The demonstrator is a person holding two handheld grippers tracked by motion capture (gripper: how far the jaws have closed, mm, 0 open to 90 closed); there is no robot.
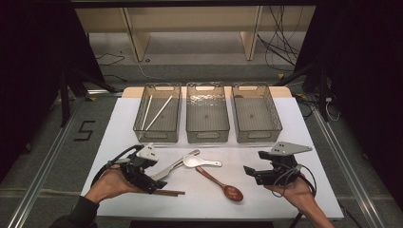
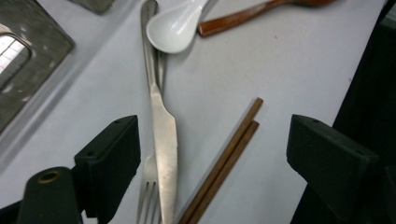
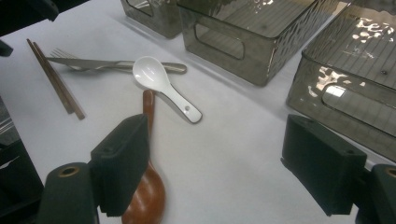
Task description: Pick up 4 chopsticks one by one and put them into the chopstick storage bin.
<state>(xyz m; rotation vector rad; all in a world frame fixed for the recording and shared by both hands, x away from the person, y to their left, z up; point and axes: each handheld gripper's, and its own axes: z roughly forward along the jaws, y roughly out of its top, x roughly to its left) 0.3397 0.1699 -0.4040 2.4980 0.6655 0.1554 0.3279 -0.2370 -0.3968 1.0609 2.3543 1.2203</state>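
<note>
The left tool [image 1: 151, 176] hovers low over the near left of the bench [image 1: 285, 199], its jaws spread wide and holding nothing. Between them in the left gripper view lie the knife [image 2: 164, 140], the fork [image 2: 148, 189] beside it, and the brown chopsticks [image 2: 224, 163] just to the right. The white spoon [image 1: 199, 162] rests against the knife handle's far end, with the wooden spoon [image 1: 222, 184] near it. The right tool [image 1: 254, 165] is at the near right, also wide open and empty. Three clear bins stand at the far side; the left bin [image 1: 142, 128] contains white chopsticks [image 1: 154, 112].
</note>
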